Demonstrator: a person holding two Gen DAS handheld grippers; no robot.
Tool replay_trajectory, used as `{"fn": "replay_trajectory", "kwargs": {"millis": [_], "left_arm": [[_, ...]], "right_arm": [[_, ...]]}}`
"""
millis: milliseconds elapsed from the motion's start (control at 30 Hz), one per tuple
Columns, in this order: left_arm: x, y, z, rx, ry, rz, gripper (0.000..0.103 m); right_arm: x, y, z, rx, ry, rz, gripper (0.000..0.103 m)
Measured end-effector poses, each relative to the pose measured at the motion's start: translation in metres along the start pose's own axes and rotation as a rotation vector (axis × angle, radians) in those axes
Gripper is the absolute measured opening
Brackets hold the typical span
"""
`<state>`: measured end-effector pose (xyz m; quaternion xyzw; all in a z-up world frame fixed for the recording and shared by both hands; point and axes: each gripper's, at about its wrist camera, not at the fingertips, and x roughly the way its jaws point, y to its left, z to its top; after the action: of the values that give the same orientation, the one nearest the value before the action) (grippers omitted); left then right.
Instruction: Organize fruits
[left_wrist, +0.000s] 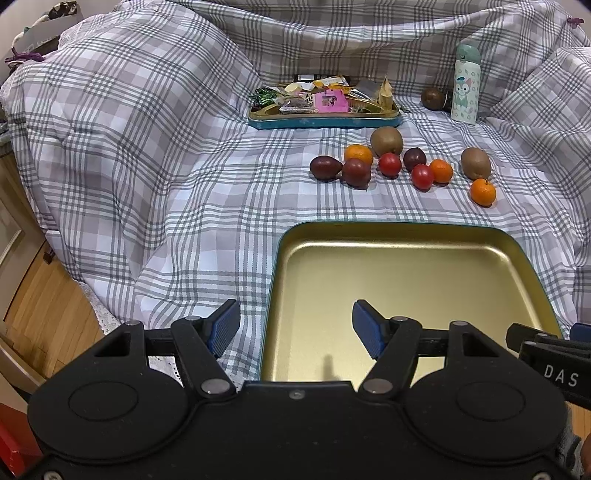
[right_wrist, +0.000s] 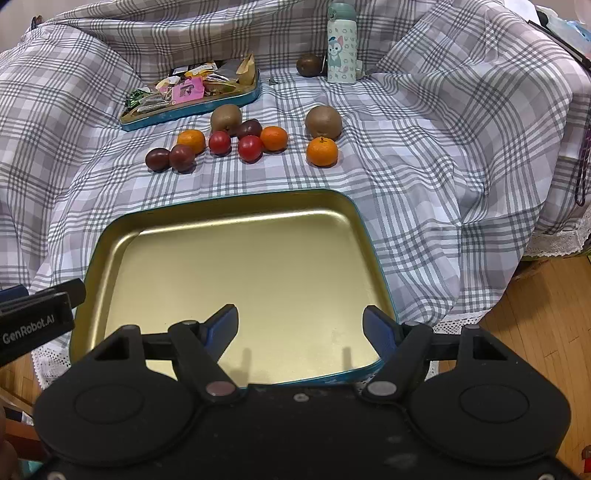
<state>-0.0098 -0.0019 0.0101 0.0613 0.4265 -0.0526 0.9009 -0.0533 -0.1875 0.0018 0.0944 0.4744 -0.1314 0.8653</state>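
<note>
Fruits (right_wrist: 251, 142) loose on cloth | tray (right_wrist: 343, 206) empty | hand-held grippers agape

left gripper (left_wrist: 293, 326) wide open, nothing btwn jaws, over near-left edge of gold tray (left_wrist: 406, 229). fruits (left_wrist: 400, 162) clustered on plaid cloth (left_wrist: 147, 166) beyond tray. snack tin (left_wrist: 325, 120) & bottle (left_wrist: 466, 86) far.

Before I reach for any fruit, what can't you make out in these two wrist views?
- Near rim of the empty gold metal tray: hidden behind each gripper's black body in both views.
- Dark round fruit by the pale cartoon-print bottle: too small to identify.
- Wrapped items in the far blue-edged tray: too small and jumbled to tell apart.
- Left gripper and right gripper: open, empty.
</note>
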Motion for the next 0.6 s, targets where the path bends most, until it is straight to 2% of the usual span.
{"fn": "replay_trajectory", "kwargs": {"millis": [600], "left_arm": [[0.0051,0.0008,-0.0065,0.004,0.044,-0.011,0.069]], "right_arm": [[0.0009,0.0015,-0.0018,-0.013,0.008,-0.012,0.077]]}}
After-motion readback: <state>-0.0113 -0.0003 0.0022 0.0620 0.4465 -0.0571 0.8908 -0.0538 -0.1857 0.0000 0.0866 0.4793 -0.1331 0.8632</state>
